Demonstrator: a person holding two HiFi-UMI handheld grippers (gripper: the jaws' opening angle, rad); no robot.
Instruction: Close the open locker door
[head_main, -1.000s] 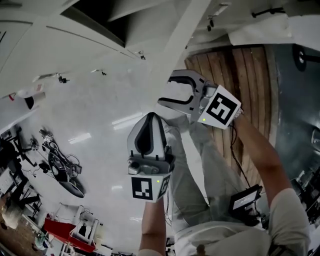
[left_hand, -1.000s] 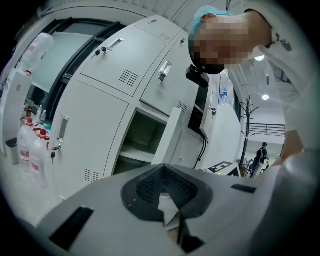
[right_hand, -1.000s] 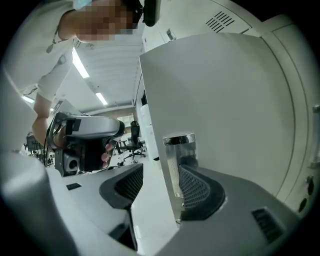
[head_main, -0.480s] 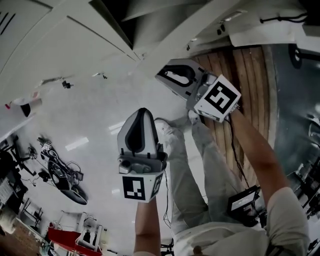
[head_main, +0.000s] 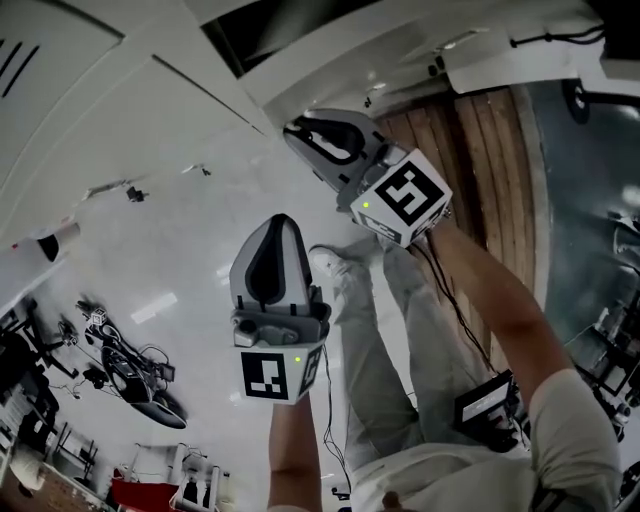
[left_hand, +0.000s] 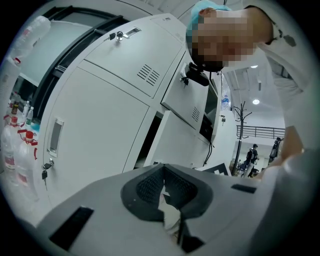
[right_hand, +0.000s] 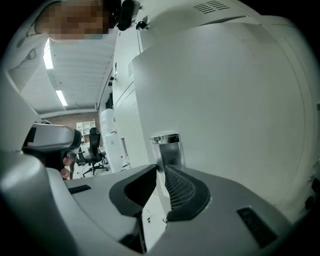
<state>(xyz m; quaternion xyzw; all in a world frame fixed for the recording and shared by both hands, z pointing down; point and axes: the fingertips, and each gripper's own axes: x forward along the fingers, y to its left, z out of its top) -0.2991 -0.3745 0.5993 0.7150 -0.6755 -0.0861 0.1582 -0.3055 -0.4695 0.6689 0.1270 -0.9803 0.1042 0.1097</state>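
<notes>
The open locker door shows as a white panel slanting across the top of the head view, beside the dark locker opening. My right gripper reaches up to the door's free edge. In the right gripper view the door fills the right side, and its thin edge runs between the pads just below the metal handle plate. The right gripper has just been closing and is now shut on that edge. My left gripper hangs lower, shut and holding nothing. The left gripper faces the door.
Closed white lockers stand left of the open one, with bottles at the far left. Below are the person's legs, a white floor and a wooden strip. An office chair stands in the distance.
The right gripper's jaws went from wide open to closed on the door's edge while moving up and left. The left gripper drifted left; the lockers loom closer.
</notes>
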